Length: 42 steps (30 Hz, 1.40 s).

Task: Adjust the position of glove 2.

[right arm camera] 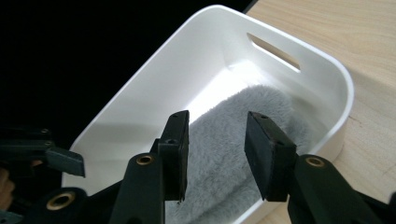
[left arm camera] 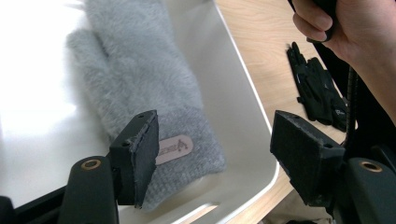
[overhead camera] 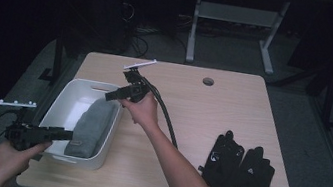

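A grey fuzzy glove (overhead camera: 91, 124) lies in a white bin (overhead camera: 64, 102) at the table's left side. My right gripper (overhead camera: 111, 96) hovers over the bin's far right rim. In the right gripper view the right gripper (right arm camera: 217, 135) is open above the grey glove (right arm camera: 224, 158), with nothing between its pads. My left gripper (overhead camera: 64, 133) reaches in at the bin's near left corner. In the left gripper view the left gripper (left arm camera: 215, 135) is open, with the glove's cuff (left arm camera: 187, 144) and label beneath it. A pair of black gloves (overhead camera: 238, 170) lies flat at the table's right.
The wooden table (overhead camera: 192, 112) has a round hole (overhead camera: 208, 81) near its far edge. The right gripper's black cable (overhead camera: 166, 116) trails across the middle. A desk frame and cables stand on the floor behind. The black gloves (left arm camera: 317, 88) appear beyond the bin wall (left arm camera: 243, 84).
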### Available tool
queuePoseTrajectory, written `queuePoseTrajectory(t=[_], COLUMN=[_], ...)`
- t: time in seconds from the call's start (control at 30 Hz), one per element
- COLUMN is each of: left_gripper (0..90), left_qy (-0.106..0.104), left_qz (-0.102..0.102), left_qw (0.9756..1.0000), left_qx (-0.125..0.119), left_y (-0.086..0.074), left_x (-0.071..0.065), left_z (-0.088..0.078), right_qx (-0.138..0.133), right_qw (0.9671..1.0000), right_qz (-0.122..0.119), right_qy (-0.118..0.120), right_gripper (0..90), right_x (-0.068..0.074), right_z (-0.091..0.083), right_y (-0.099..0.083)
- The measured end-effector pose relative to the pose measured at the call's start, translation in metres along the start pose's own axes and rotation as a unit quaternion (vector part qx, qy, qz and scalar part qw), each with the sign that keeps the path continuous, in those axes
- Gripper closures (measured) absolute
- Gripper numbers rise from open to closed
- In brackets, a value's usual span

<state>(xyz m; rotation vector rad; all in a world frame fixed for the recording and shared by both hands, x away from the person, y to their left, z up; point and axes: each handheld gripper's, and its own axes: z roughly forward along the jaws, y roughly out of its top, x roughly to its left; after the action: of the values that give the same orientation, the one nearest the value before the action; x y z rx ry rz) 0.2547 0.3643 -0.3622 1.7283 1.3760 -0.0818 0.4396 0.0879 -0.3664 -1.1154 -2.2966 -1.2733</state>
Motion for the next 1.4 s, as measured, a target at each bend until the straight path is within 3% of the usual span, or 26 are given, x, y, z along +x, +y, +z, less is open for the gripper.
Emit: queuePoseTrajectory(t=[0.37, 0.53, 1.03, 1.4], left_gripper=[31.0, 30.3, 29.0, 28.7], left_qy=[-0.005, -0.007, -0.016, -0.031], left_qz=[0.021, 0.018, 0.033, 0.06], left_qw=[0.9998, 0.9998, 0.9993, 0.9976], left_qx=[-0.006, -0.01, 0.0, 0.016], left_y=[0.011, 0.012, 0.022, 0.031], left_x=[-0.02, -0.024, -0.042, -0.063], left_z=[0.007, 0.01, 0.029, 0.052], right_qx=[-0.022, -0.027, -0.04, -0.059], right_qw=[0.9992, 0.9986, 0.9976, 0.996], right_qz=[0.01, 0.017, 0.022, 0.039], right_qy=[0.031, 0.043, 0.052, 0.054], right_gripper=[55.2, 54.4, 51.2, 49.4], right_x=[-0.009, -0.013, -0.025, -0.041], right_z=[-0.025, -0.032, -0.054, -0.083], right_y=[-0.004, -0.005, -0.013, -0.025])
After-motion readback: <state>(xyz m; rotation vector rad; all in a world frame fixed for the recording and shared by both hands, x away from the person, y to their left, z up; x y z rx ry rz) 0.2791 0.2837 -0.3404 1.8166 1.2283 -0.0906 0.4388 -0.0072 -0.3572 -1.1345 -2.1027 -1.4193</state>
